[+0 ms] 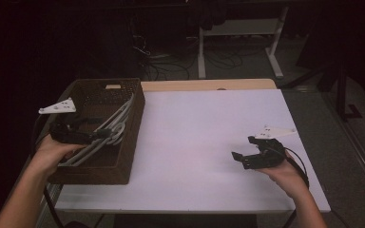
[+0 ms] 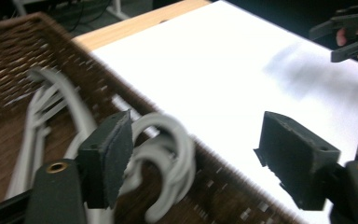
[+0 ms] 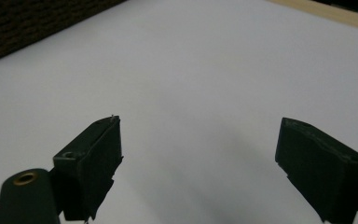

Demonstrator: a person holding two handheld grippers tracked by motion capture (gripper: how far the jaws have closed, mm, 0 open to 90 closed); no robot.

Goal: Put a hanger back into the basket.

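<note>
A brown wicker basket stands at the table's left and holds several pale grey hangers. My left gripper hovers over the basket, pointing right. In the left gripper view the left gripper is open. The hangers' curved hooks lie by the basket's wall, beyond the left pad and untouched by either pad. My right gripper is held above the white table top at the right. In its own view the right gripper is open with nothing between the jaws.
A wooden strip runs along the table's far edge. Table legs and cables stand on the dark floor beyond. The right gripper view catches a corner of the basket at top left. The other hand's gripper appears far off in the left gripper view.
</note>
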